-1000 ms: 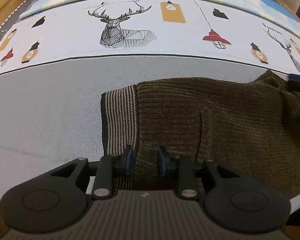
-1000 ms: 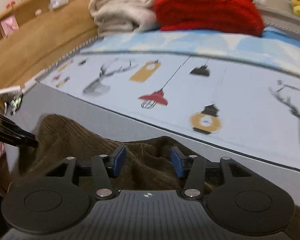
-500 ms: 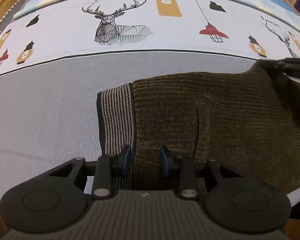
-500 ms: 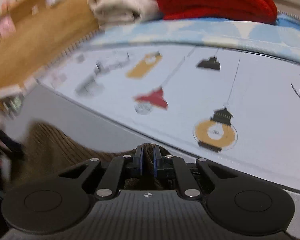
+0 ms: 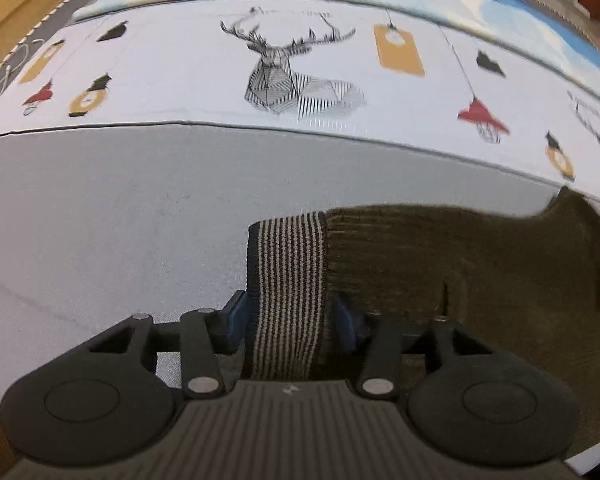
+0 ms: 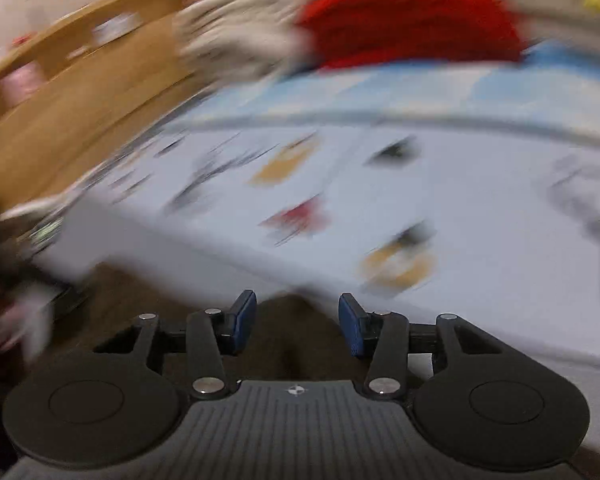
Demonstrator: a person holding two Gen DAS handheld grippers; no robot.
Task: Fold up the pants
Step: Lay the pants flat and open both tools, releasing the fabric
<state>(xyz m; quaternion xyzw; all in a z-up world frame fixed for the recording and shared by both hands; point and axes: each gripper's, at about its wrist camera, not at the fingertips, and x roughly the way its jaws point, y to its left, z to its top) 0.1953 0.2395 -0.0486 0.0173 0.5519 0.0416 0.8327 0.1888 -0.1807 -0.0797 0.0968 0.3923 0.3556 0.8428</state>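
Note:
Dark olive corduroy pants [image 5: 440, 264] lie on the grey part of a bed cover, with a striped elastic waistband [image 5: 286, 264] at their left end. My left gripper [image 5: 288, 316] has its blue pads on either side of the waistband, which fills the gap between them. In the blurred right wrist view, my right gripper [image 6: 296, 316] is open, with a hump of the brown pants [image 6: 292, 332] between and under its fingers.
The bed cover [image 5: 140, 208] is grey near me and white with deer and lamp prints farther back. A red knit pile [image 6: 412, 16] and a beige blanket [image 6: 240, 36] lie at the far end. A wooden bed frame [image 6: 60, 112] runs along the left.
The left gripper shifted left and now straddles the striped waistband. The right gripper, shut on the pants half a second ago, has opened and is moving fast.

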